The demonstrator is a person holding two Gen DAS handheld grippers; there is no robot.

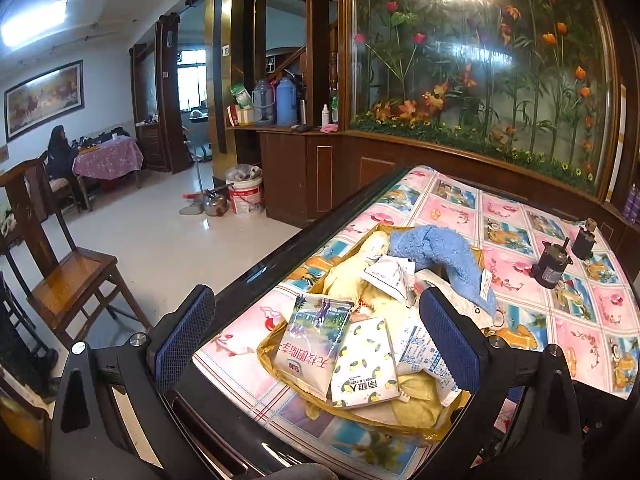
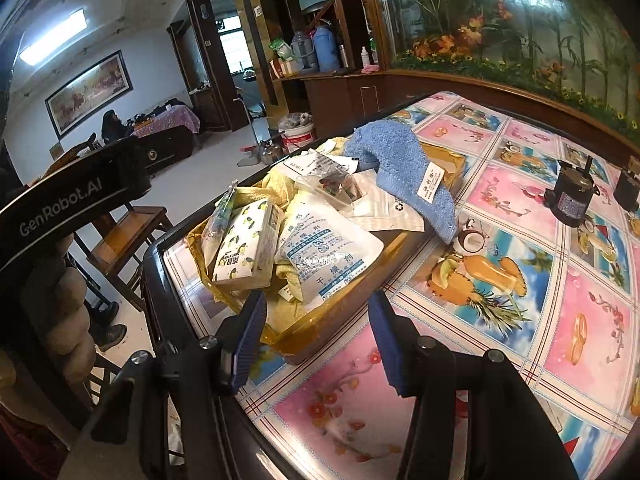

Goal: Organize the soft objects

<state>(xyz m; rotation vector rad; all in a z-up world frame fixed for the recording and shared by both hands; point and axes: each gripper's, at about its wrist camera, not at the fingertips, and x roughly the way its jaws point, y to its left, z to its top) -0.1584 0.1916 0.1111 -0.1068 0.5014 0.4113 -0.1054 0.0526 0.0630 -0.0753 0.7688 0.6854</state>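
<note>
- Left wrist view: a shallow amber plastic tray (image 1: 276,354) is seen on a glass-topped table (image 1: 560,312) laid with a glossy fruit-and-flower patterned cloth; the tray serves as landmark below.
- Heaped inside the tray are a lemon-print tissue pack (image 1: 366,364), a purple-toned snack packet (image 1: 314,338) just left of it, a crinkly white sachet with blue print (image 2: 324,256), and yellow cloth (image 2: 280,188) underneath.
- A fluffy blue towel (image 1: 444,256) is draped over the tray's far side, one corner spilling onto the table past the rim.
- Well beyond the tray, two small dark cylindrical motors (image 1: 550,264) are stood on the cloth.
- The left gripper (image 1: 316,340) is held wide open above the tray's near end, nothing between its ribbed blue pads.
- The right gripper (image 2: 316,332) is held partly open at the tray's near rim; nothing is gripped.
- Progress is judged as partial: the soft items are gathered in the tray but jumbled, and the towel is left unfolded and hanging out, so tidying appears to remain.
</note>
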